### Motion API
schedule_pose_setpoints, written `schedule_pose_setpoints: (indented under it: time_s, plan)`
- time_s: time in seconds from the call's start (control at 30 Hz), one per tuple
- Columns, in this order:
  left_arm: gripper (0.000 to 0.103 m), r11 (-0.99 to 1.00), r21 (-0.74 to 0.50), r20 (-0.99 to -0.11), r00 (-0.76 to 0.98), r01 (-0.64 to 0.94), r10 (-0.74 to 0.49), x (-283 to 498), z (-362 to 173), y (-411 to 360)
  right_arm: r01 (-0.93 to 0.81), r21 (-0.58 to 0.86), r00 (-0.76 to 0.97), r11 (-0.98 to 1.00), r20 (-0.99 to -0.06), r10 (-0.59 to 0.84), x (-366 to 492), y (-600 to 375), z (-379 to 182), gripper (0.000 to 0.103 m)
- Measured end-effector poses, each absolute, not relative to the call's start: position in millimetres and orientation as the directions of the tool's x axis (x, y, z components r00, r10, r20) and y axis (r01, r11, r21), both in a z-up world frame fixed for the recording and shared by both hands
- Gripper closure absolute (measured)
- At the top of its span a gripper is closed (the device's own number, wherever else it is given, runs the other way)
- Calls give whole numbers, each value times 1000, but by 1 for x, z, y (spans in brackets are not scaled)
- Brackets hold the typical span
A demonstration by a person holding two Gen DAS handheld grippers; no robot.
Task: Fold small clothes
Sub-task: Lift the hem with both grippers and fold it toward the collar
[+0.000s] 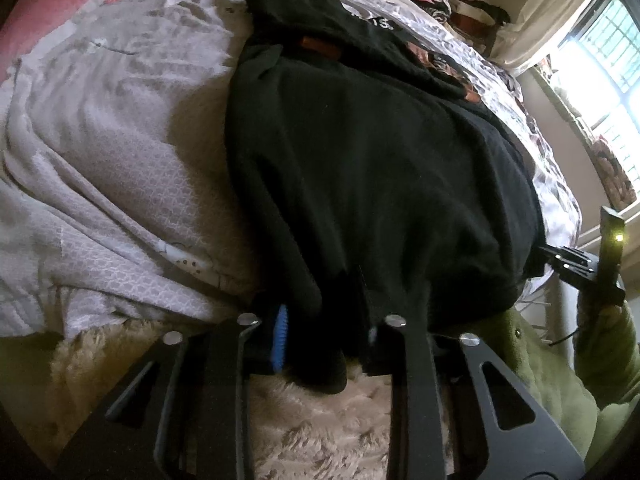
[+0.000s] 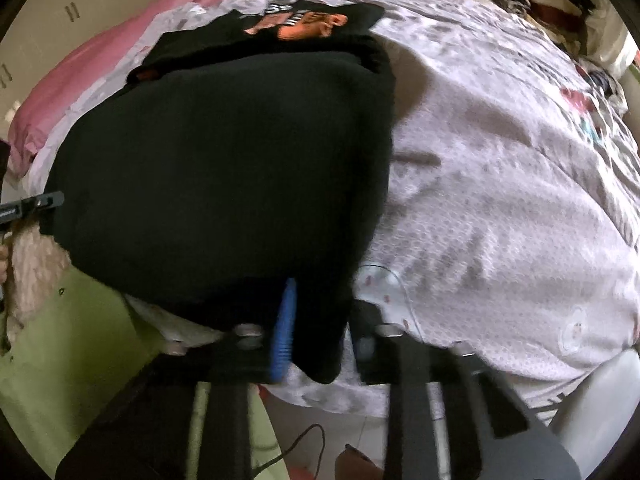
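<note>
Your black shirt (image 1: 380,168) lies spread on the bed (image 1: 120,152), and its near edge hangs down over the bed's side. Your left tool (image 1: 320,344) sits at that near edge, at one corner. Its two fingers are pinched tight on a fold of the black shirt. Your right tool (image 2: 316,340) sits at the other corner of the same edge. It too is squeezed tight on the cloth.

Black shirt (image 1: 380,168) with orange-and-white print; white bedsheet (image 1: 120,152) with grey geometric pattern; pink blanket (image 2: 80,76); blue gripper pads (image 2: 285,328).
</note>
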State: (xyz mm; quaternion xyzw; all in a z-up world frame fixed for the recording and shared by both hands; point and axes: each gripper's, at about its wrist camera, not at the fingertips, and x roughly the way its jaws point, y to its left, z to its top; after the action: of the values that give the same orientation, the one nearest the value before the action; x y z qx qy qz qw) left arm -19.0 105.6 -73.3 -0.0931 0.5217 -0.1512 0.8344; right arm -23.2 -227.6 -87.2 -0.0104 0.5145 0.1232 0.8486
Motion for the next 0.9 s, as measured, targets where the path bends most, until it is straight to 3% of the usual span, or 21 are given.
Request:
schedule_pose_setpoints:
  time_s: [0.23,0.43,0.6,0.9]
  plan:
    - [99,931,-333,-805,468,153,-365,-24,-54,118,-218,169,500,961,-826,259,-24,-237,-61,96]
    - [101,924,-361,-758,538,126,-369,-23,-30,139,-205,289,622,935,-699,352,-25,-260,-13,96]
    - [101,911,-399,-719,581,104,-382,-22,-15,154,-181,303,707,936,-621,338,-23,-275,16,97]
    - [101,901,-414,-673,622,132,-401,-11,7,148,-131,280,761,951,-586,278,-13,-277,29,97]
